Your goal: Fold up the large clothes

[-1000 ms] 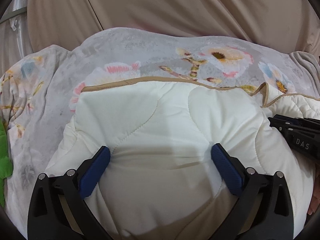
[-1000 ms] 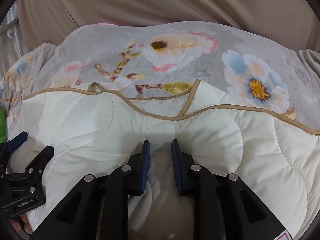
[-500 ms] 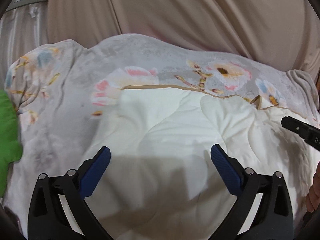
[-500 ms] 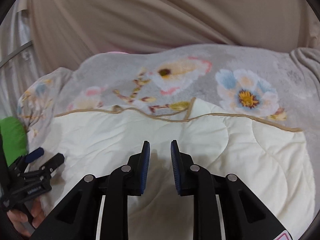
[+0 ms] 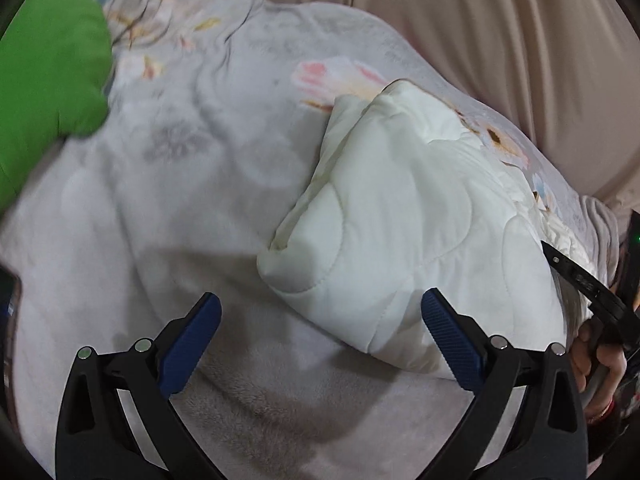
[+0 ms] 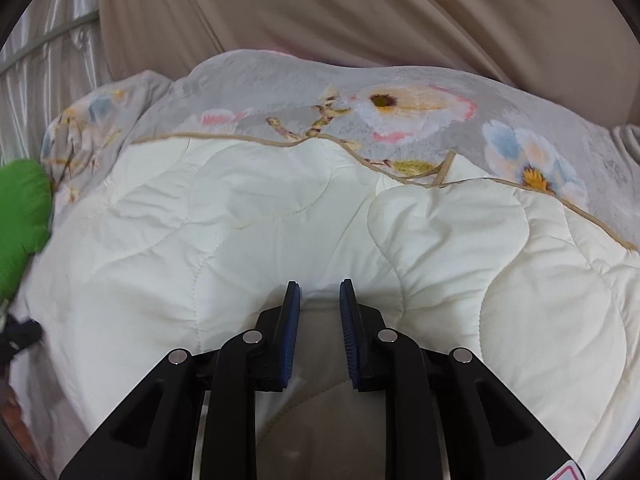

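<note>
A cream quilted blanket [image 5: 404,224] with tan piping lies folded in a thick pile on a grey floral bed cover [image 5: 192,152]. My left gripper [image 5: 320,332] is wide open and empty, just off the pile's near left corner. In the right wrist view the same cream blanket [image 6: 280,216] fills the middle. My right gripper [image 6: 319,312] has its jaws close together with a narrow gap; cream fabric lies under and around the tips, and no fabric shows pinched between them. The right gripper's body [image 5: 588,284] shows at the left view's right edge.
A bright green cushion [image 5: 48,68] sits at the far left of the bed and shows in the right wrist view [image 6: 20,220] too. A beige curtain [image 6: 360,12] hangs behind the bed. A metal rail [image 6: 48,36] runs at upper left.
My left gripper has pulled back and swung left, off the blanket, so the pile's left edge and the green cushion now show. The right gripper has barely moved and keeps the same narrow gap.
</note>
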Tool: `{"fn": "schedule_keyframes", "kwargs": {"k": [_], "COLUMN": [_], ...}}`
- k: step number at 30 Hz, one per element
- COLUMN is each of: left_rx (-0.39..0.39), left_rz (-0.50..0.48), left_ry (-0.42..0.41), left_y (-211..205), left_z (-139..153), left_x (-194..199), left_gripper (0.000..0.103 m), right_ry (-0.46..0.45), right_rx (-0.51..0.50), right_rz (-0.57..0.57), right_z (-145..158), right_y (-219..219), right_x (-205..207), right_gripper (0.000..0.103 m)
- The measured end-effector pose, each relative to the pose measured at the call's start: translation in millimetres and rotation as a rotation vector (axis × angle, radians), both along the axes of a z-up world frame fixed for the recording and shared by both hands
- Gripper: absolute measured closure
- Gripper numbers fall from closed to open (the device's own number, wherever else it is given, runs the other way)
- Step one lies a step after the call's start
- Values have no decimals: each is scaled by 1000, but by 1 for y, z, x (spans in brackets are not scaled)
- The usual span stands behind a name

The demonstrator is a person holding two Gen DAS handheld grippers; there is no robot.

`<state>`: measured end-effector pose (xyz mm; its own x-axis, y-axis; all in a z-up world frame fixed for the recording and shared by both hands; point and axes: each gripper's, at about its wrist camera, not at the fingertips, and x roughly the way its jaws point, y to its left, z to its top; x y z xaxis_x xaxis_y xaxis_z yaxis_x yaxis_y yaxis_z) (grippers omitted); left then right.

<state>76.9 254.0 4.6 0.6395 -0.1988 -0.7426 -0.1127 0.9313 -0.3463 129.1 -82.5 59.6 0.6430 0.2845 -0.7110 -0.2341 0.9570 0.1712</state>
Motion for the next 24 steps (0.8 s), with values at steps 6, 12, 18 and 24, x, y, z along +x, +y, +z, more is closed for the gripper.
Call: {"fn": "schedule_keyframes", "kwargs": {"k": [6, 12, 18, 24], "left_rx": [-115, -168, -18, -28], "left_rz": [-36, -96, -148, -251], "left_ry": [-1, -49, -186, -316], "left_y": [-9, -32, -67, -98], "left_z": [-8, 17, 72, 121], "left_x": [15, 24, 13, 0], "left_gripper": [5, 26, 71, 81], "right_ry": [37, 37, 7, 13], "right_rx": [52, 38, 2, 37], "right_rz": [78, 82, 79, 59], "right_z": [4, -14, -19, -16], "right_y": [9, 11, 13, 6], "right_x": [-12, -9, -11, -15], "right_gripper": [83, 86, 86, 86]}}
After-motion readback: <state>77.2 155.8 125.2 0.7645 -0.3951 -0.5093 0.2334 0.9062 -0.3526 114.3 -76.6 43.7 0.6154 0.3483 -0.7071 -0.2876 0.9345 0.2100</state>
